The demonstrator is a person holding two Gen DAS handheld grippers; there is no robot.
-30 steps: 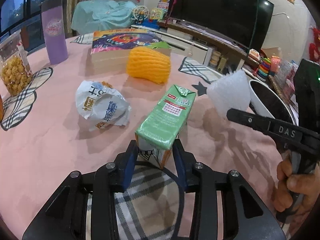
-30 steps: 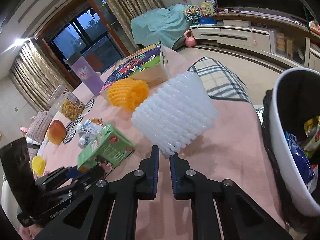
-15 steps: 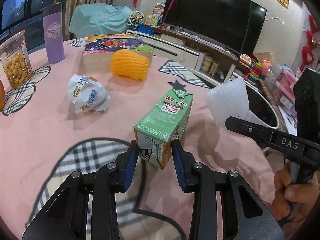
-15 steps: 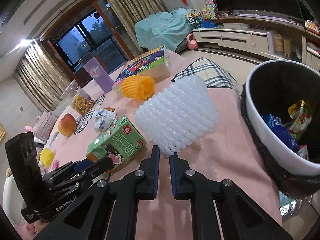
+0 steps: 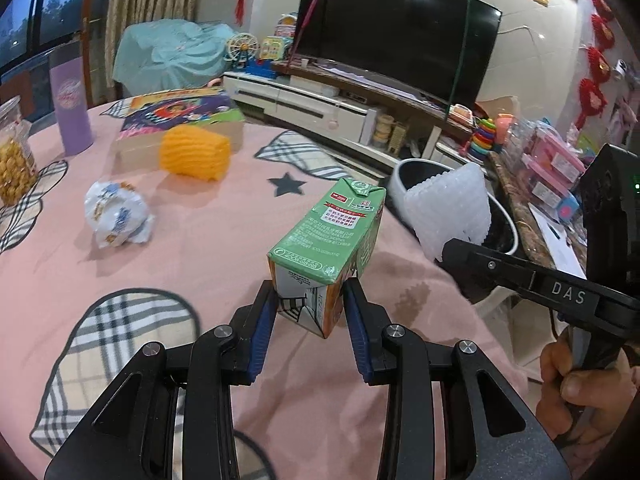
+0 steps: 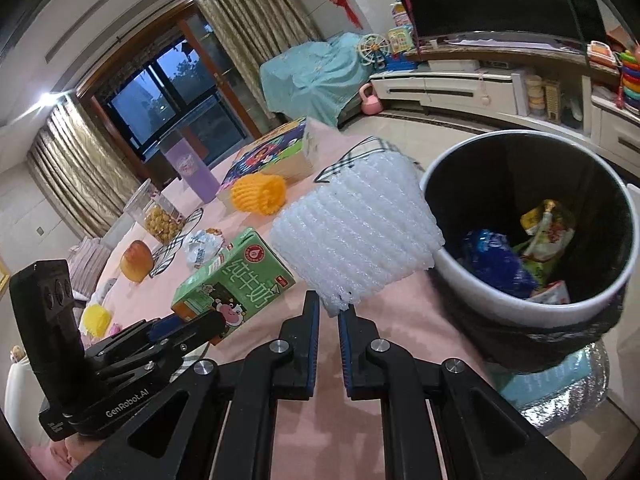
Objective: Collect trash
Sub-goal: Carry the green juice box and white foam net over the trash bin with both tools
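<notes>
pink table (image 5: 208, 248) fills most of both views, check patches and a star printed on the cloth. trash bin (image 6: 472, 284) sits just past the table edge on my right, black inside, white rim, wrappers already in the bottom. big picture book (image 5: 180, 114) lies flat at the far side, purple tumbler (image 5: 70, 108) upright beside it, popcorn jar (image 5: 14, 160) further left.

my right gripper (image 6: 329, 314) is pinched nearly closed on the bottom edge of a white foam net sleeve (image 6: 356, 232), which is off the table and hanging next to the bin rim.

my left gripper (image 5: 309, 308) is clamped on the lower end of a green milk carton (image 5: 332, 232), blue pads on both sides, carton tilted away from me and clear of the cloth.

still lying on the table: orange foam net (image 5: 196, 152) in front of the book, crumpled white wrapper (image 5: 118, 216) nearer me on the left.
</notes>
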